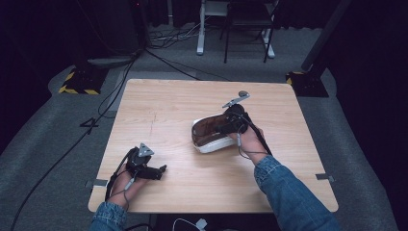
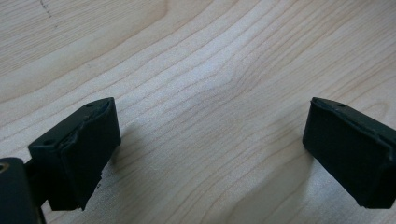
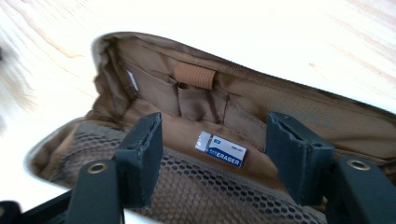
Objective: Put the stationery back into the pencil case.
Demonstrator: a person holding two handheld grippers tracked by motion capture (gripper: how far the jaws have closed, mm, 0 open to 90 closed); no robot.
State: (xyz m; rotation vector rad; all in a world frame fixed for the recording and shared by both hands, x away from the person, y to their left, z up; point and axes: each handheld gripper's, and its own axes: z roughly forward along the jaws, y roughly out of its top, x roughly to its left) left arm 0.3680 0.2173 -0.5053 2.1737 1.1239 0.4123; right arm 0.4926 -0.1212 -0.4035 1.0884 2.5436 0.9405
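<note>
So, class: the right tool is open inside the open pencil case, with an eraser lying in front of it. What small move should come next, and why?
Probably ease the right tool a little forward and down so its jaws straddle the eraser, then close. The jaws stand open either side of it, with the eraser lying loose on the brown lining of the pencil case, just ahead of the tips.

On my one wooden tabletop (image 1: 168, 103) I count one open white pouch (image 1: 211, 143) with a brown lining, one eraser (image 3: 221, 149) inside it, and my two hand-held grippers, left hand-held gripper (image 1: 161, 169) and right hand-held gripper (image 3: 214, 156).
</note>
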